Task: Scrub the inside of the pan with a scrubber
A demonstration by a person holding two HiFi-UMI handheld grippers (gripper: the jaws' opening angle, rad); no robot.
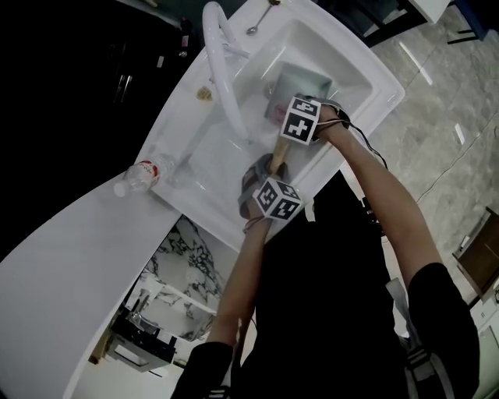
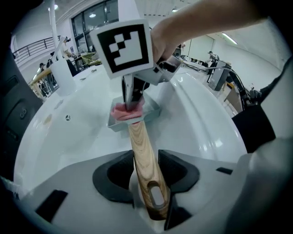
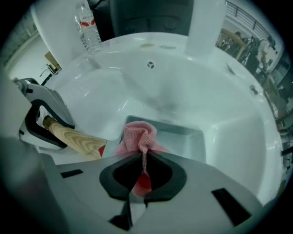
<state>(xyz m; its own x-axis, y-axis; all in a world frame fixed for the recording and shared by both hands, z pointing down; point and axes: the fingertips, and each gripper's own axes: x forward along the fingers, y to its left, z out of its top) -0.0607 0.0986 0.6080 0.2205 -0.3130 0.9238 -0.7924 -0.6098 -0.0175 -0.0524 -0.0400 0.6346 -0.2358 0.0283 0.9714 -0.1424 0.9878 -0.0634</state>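
A square pale-grey pan (image 1: 306, 78) with a wooden handle (image 1: 277, 159) lies in the white sink (image 1: 366, 74). My left gripper (image 1: 267, 173) is shut on that handle (image 2: 137, 137), which runs between its dark pads; in the left gripper view this gripper (image 2: 145, 155) looks along the handle to the pan (image 2: 153, 111). My right gripper (image 1: 281, 114) hangs over the pan's near end, shut on a pink mesh scrubber (image 3: 138, 137). In the right gripper view this gripper (image 3: 143, 160) pinches the scrubber into a fold above the pan (image 3: 185, 137). The scrubber (image 2: 124, 112) touches the pan's inside.
A white curved faucet (image 1: 222, 74) arches over the sink's left side. A plastic water bottle (image 1: 144, 175) lies on the counter to the left, and a spoon (image 1: 261, 19) lies at the far rim. The drain (image 3: 150, 65) sits in the sink floor beyond the pan.
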